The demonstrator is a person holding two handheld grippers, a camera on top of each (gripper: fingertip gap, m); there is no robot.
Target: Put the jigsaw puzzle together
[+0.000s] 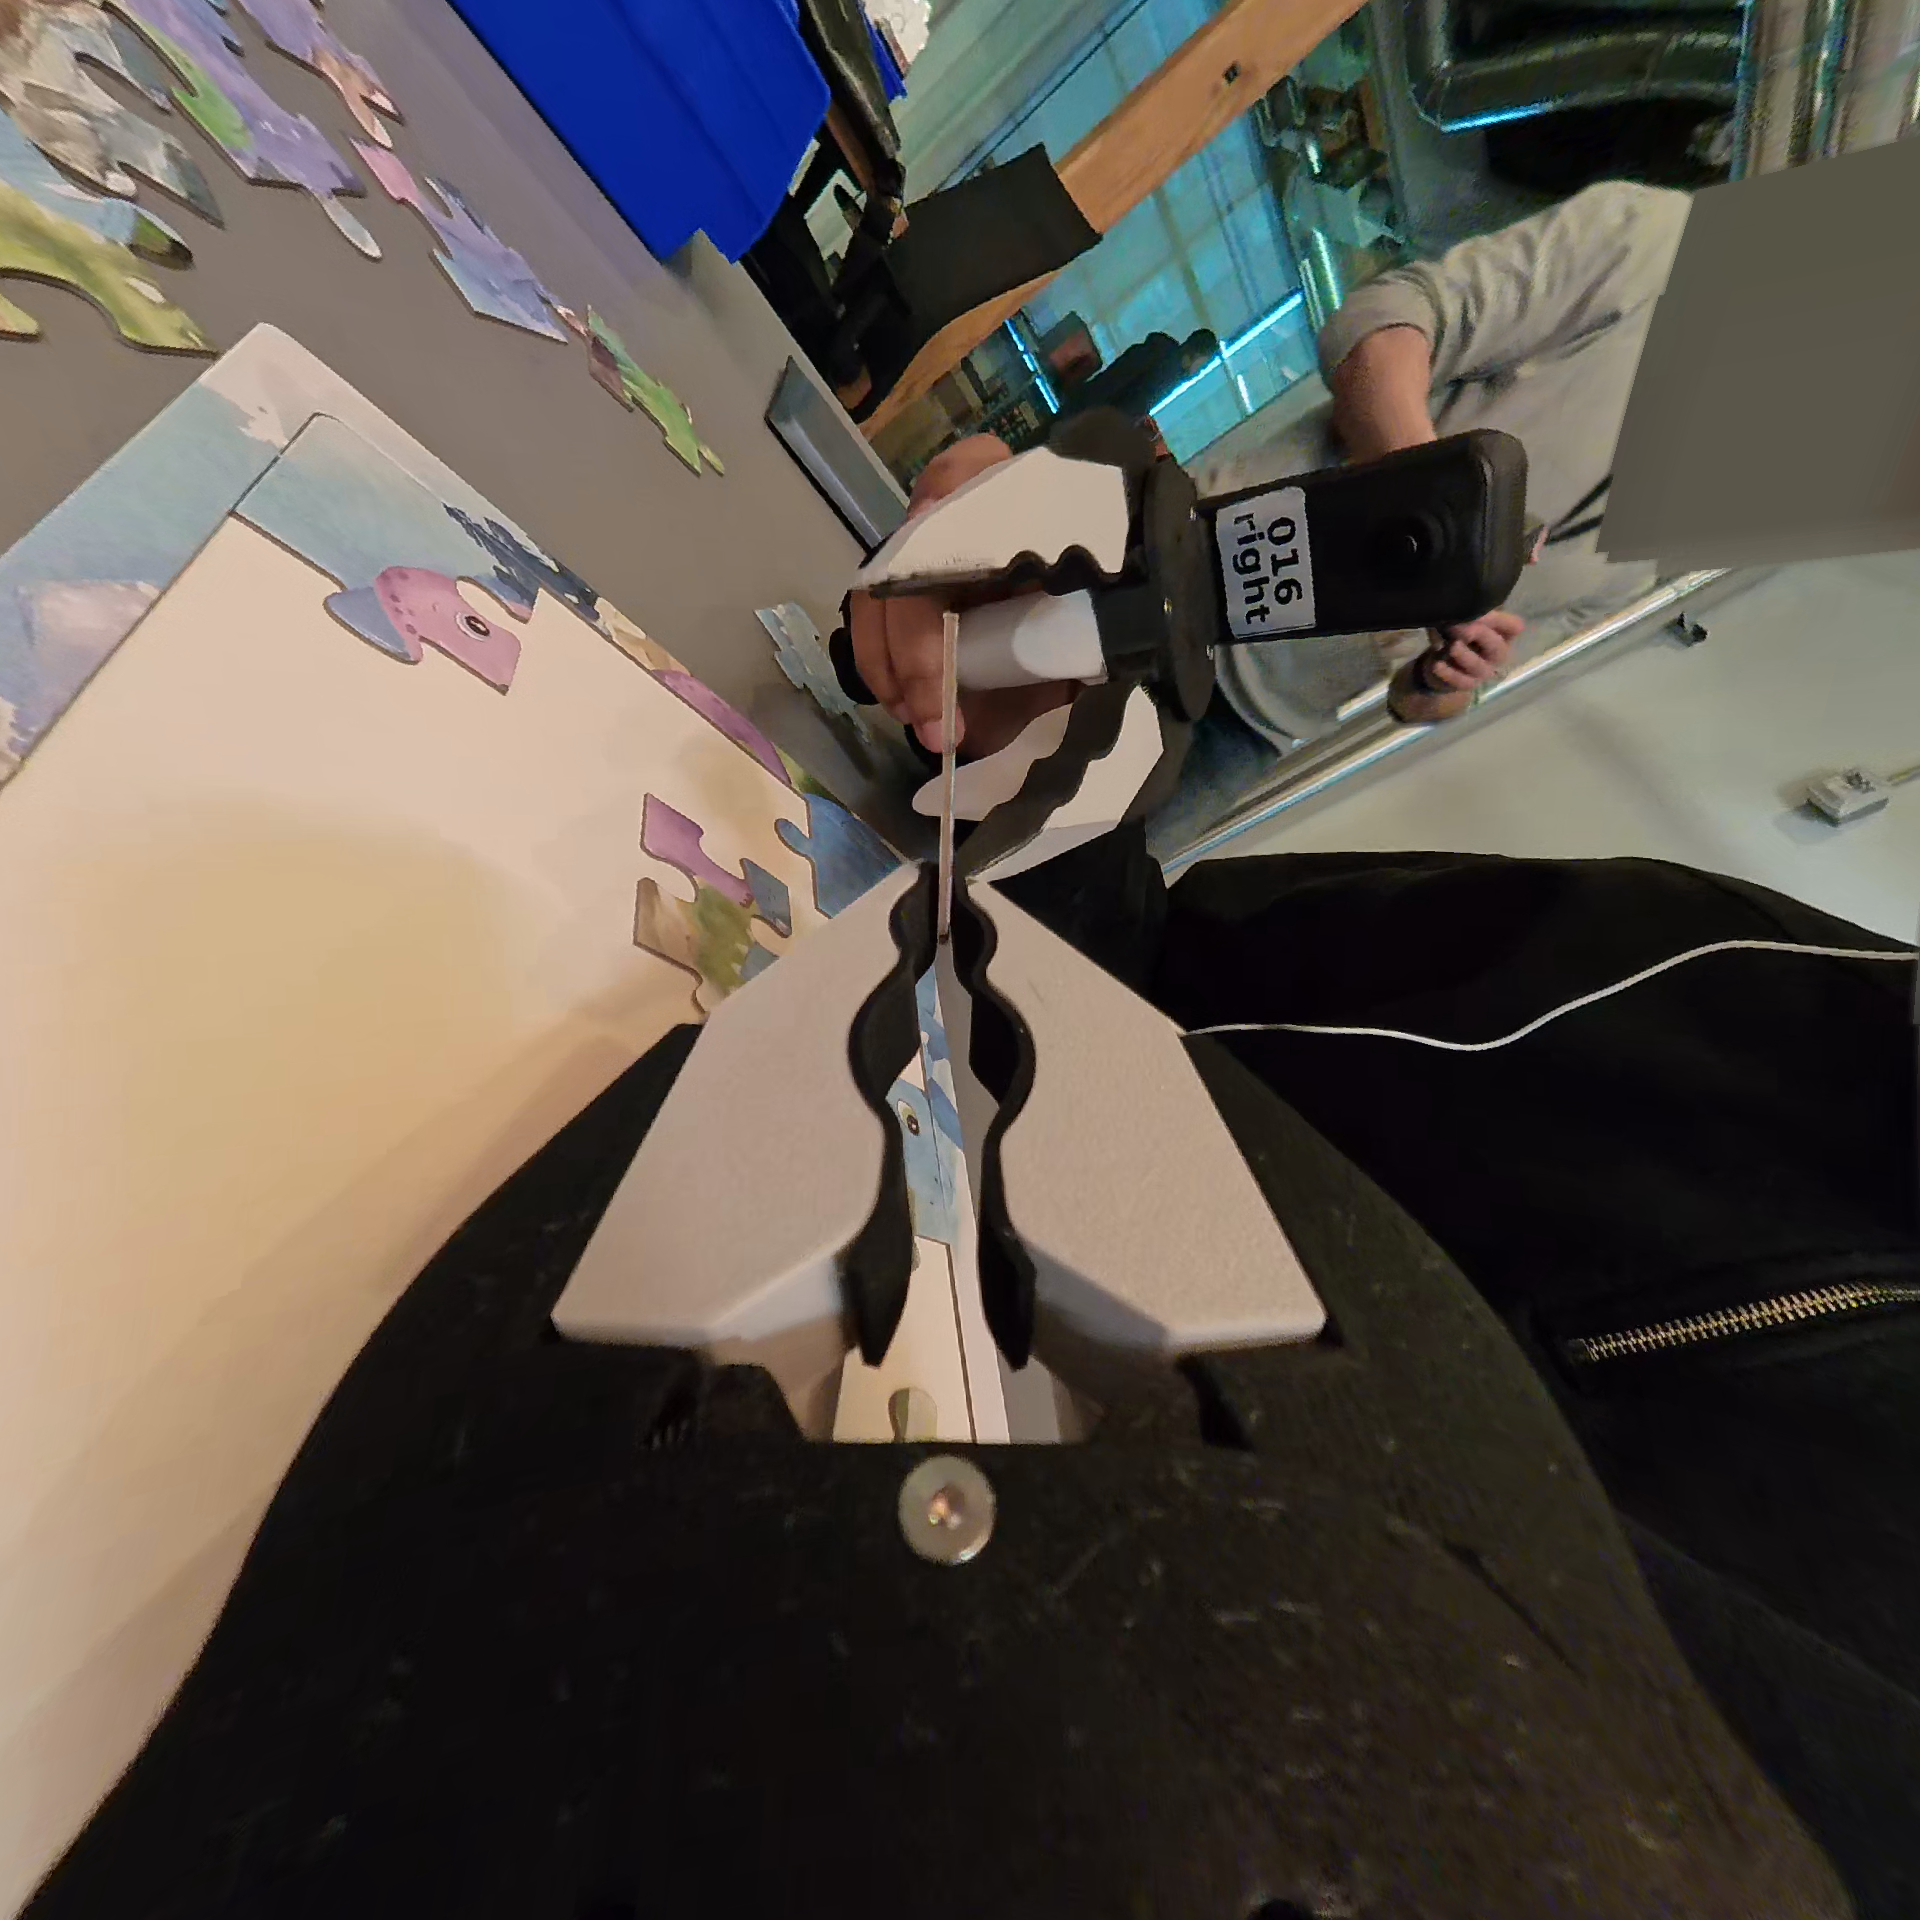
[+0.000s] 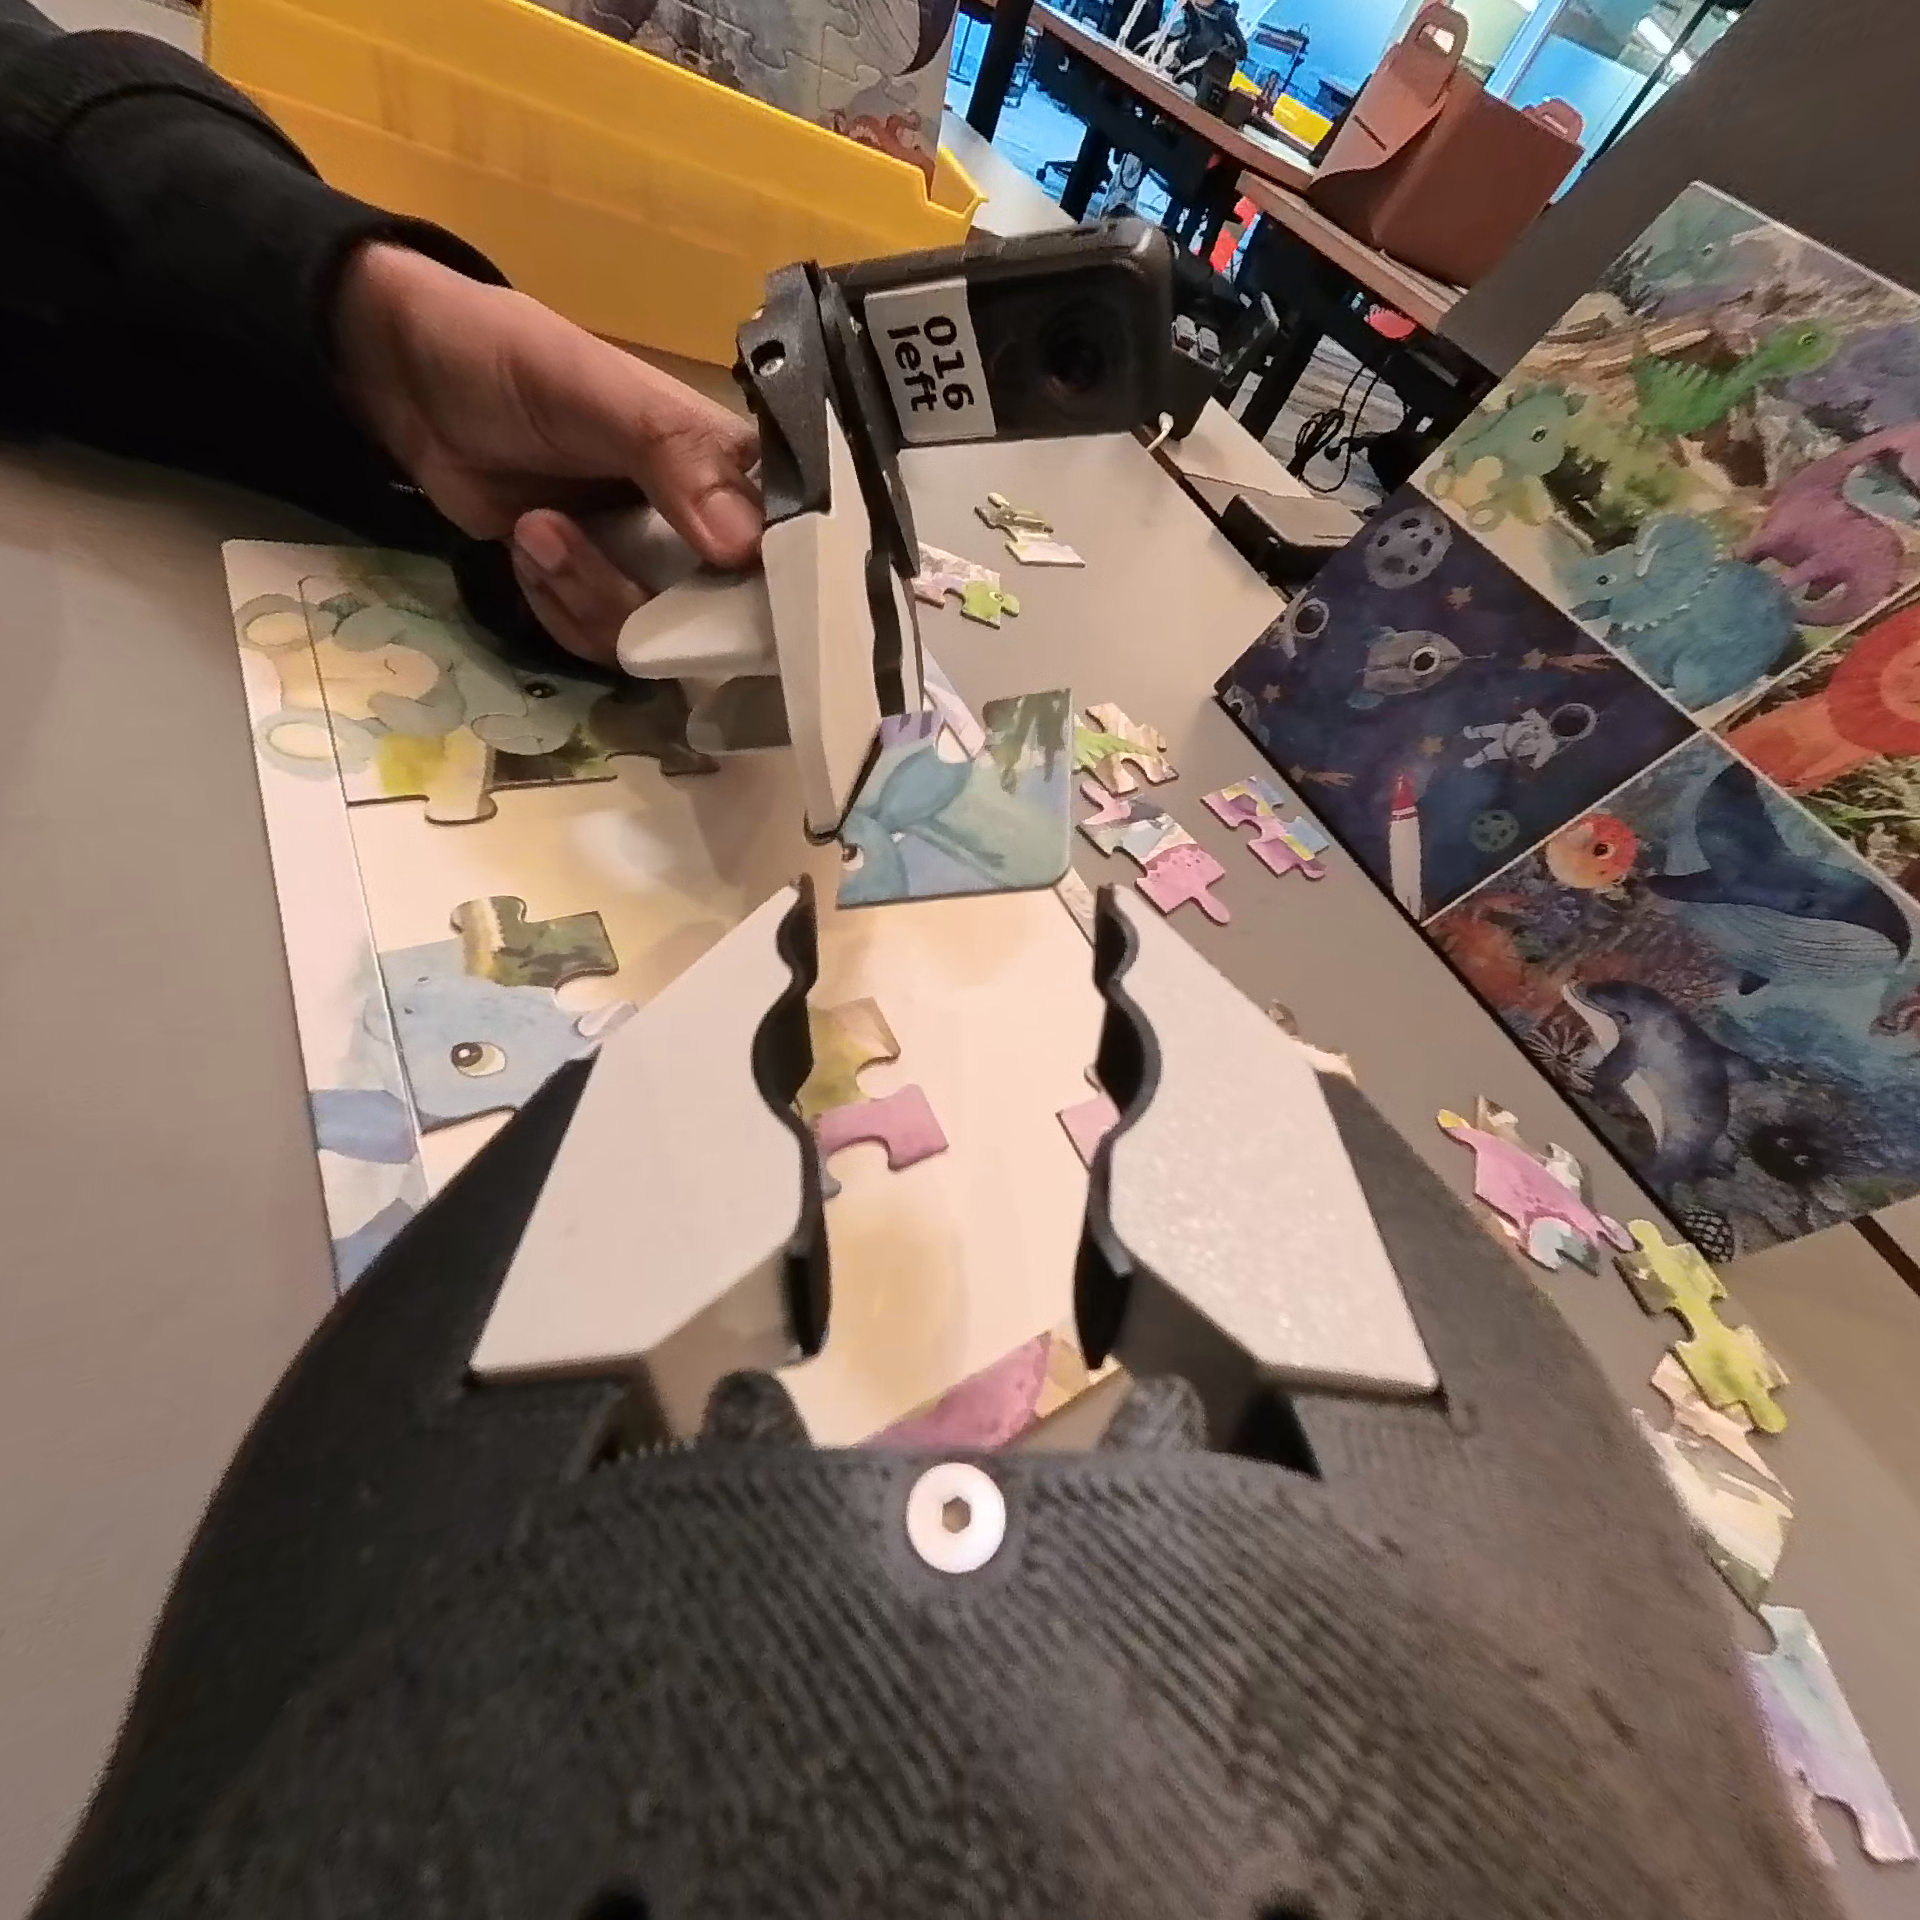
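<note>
The left gripper pinches a flat blue-and-green dinosaur-print cardboard puzzle piece on edge above the cream puzzle tray; the right gripper gapes empty.

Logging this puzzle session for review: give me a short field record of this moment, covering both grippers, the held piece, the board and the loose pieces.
left gripper: shut on the blue dinosaur corner piece
blue dinosaur corner piece: held upright on edge above the board
right gripper: open, empty, facing the held piece
cream puzzle board: flat on the grey table, partly filled
loose pieces: scattered on the table right of the board
yellow plastic bin: behind the board
</note>
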